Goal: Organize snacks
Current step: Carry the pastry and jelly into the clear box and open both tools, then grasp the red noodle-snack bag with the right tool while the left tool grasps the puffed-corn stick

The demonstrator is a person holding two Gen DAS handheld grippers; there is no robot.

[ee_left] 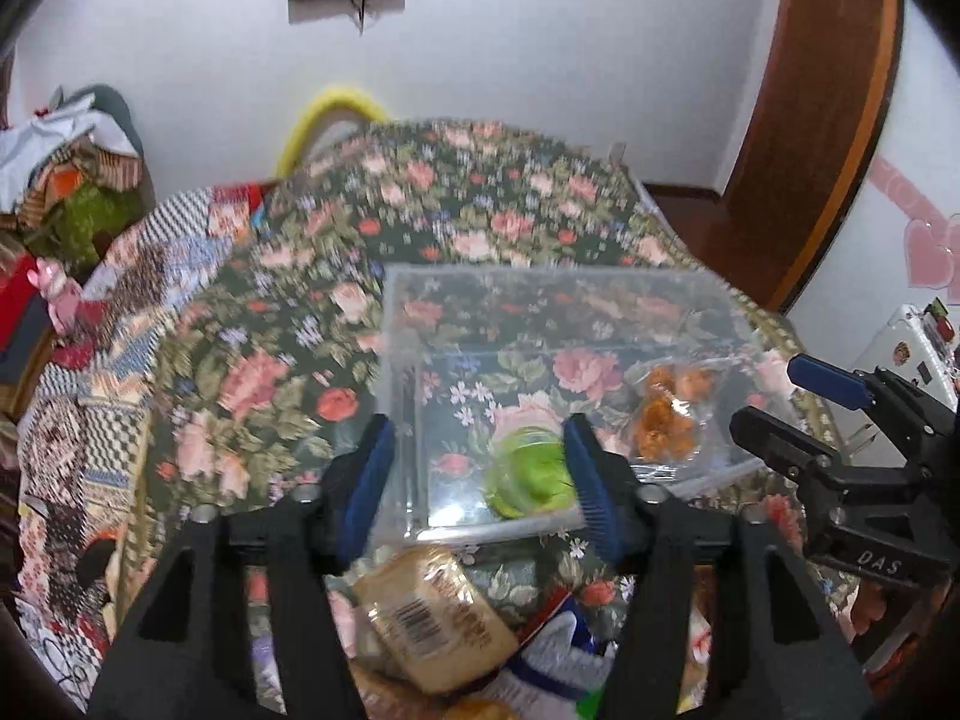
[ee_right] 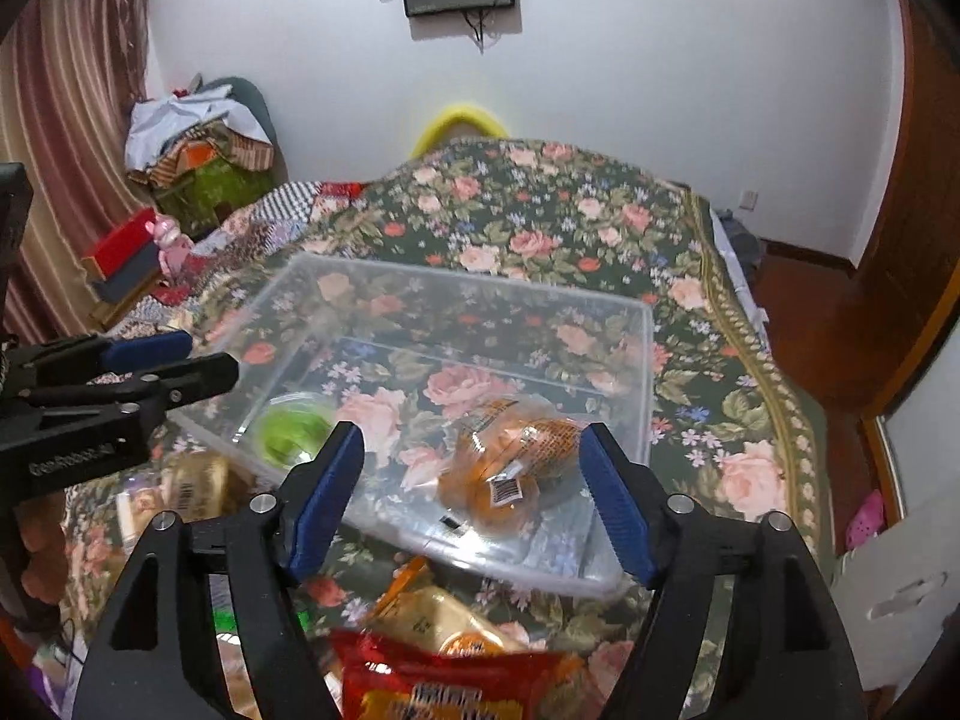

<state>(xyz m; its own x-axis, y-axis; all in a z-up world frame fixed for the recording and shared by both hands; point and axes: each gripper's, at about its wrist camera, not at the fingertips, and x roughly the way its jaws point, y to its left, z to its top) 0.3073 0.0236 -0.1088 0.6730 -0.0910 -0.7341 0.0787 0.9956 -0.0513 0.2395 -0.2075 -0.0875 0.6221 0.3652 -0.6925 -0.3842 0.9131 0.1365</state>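
Both our tongs, left (ee_left: pixel 480 474) and right (ee_right: pixel 471 498), gape empty above the clear bin (ee_right: pixel 645 360) mid-bed. Near-edge snack packets (ee_right: pixel 456 678) look light, crinkly, slippery; we'd pinch one by its sealed edge.

Counted: one clear plastic bin (ee_right: pixel 645 360) ahead of the right gripper (ee_right: pixel 474 489). Inside: one green jelly cup (ee_right: pixel 288 429), one bag of orange pastries (ee_right: pixel 516 468). Below the fingertips: one red snack packet (ee_right: pixel 444 684), one beige barcoded packet (ee_left: pixel 435 624). Rest of pile uncountable.
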